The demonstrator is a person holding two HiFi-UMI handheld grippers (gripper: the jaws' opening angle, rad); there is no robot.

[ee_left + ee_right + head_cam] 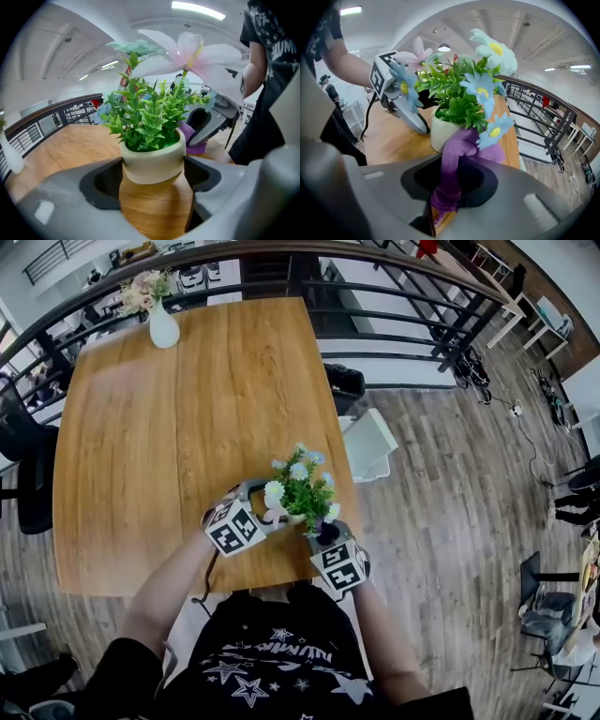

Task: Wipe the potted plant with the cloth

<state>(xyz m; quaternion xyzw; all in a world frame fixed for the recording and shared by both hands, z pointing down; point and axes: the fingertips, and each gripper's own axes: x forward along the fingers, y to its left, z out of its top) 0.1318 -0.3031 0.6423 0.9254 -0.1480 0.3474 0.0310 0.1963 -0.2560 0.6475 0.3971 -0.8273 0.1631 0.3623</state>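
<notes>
Far left of the potted plant and well beyond it: white vase of pale flowers, upright on the wooden bench. Further left of the plant, off the bench: dark office chair.

Just left of the plant: left gripper, marker cube toward the person, angled downward. Reaches around the plant's pot with fingers spread wide, one each side. Touches the cream upper band on both sides, so grips the pot. Shows wood-grain lower half of the pot between the fingers.

Plant itself: upright, near the right front corner of the bench, close to the person. Carries green leaves with white, pink and blue flowers on top. Cannot tell whether set down or lifted.

Just right of the plant: right gripper, angled downward too, tips near the pot. Pinches a purple cloth with fingers almost together, bunched into a strip. Holds the cloth's upper end against the plant's pot rim and lowest leaves.

Beyond the plant, past the bench: dark metal railing. Right of the plant, lower down: wood-plank floor.
</notes>
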